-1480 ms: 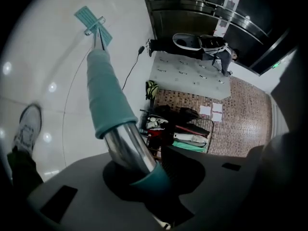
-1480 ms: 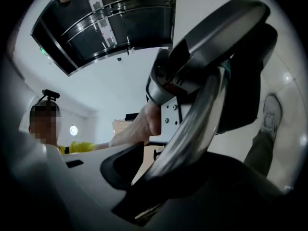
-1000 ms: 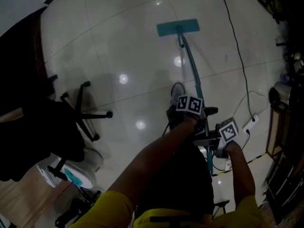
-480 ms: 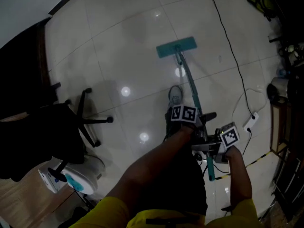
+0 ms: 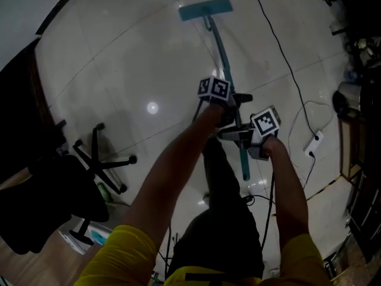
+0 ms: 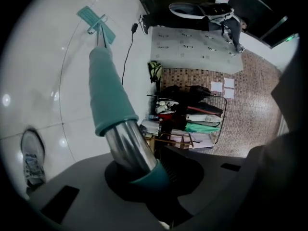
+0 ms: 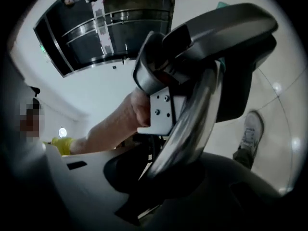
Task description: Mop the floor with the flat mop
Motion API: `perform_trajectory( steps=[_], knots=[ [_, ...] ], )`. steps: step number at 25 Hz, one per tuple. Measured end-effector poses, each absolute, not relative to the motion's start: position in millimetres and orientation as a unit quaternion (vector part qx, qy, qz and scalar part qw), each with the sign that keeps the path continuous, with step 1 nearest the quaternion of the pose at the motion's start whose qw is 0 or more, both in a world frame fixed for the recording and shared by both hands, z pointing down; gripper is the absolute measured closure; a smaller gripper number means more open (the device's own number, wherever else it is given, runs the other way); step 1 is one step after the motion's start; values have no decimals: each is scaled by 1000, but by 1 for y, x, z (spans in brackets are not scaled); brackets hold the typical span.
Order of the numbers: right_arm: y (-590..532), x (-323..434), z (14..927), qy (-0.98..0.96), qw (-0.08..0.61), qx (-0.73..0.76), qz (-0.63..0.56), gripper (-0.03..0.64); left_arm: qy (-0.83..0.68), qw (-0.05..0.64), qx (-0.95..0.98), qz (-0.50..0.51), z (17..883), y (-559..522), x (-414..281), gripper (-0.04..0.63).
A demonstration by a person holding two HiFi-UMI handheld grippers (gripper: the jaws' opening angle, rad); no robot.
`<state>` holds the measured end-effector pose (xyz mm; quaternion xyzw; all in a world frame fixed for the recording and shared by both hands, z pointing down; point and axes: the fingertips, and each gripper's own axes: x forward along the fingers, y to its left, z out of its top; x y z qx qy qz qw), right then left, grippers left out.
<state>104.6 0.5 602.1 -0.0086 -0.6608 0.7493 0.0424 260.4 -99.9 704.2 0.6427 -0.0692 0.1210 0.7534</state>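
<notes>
At about 8 o'clock in the head view a black office chair [image 5: 95, 159] stands on the pale tiled floor [image 5: 119, 58]. Just right of centre the left gripper [image 5: 228, 103] clamps the mop handle [image 5: 220, 49] of the flat mop. Its own view shows the jaws, which have just been closing, pressed round the chrome tube below the teal sleeve. From there the handle runs toward 12 o'clock to the teal mop head [image 5: 205, 9], which lies flat on the floor near the top edge. A grey shoe [image 6: 32, 158] shows at 8 o'clock in the left gripper view. Just beside the left gripper, at its 4 o'clock, the right gripper [image 5: 243, 139] holds the same handle nearer its free end; its jaws have also just been closing and sit tight on the chrome tube. A black cable [image 5: 286, 58] crosses the floor at 2 o'clock, and a white power strip [image 5: 314, 143] lies at 3 o'clock
</notes>
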Motion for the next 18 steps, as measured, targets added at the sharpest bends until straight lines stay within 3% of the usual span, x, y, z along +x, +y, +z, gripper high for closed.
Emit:
perform_trajectory(
  steps=[8,11,14,18],
  knots=[
    [268,142,488,-589,82,-40,803,515,-28,815,570,99,602,181,298,502],
    [331,142,438,-569,65,-51,818,503,-32,841,534,79,561,257,297,502],
    [335,138,435,-576,42,-32,816,499,-38,844,530,68,557,267,291,502],
    [248,154,482,-630,28,12,776,480,-22,822,565,68,586,177,301,477]
  ],
)
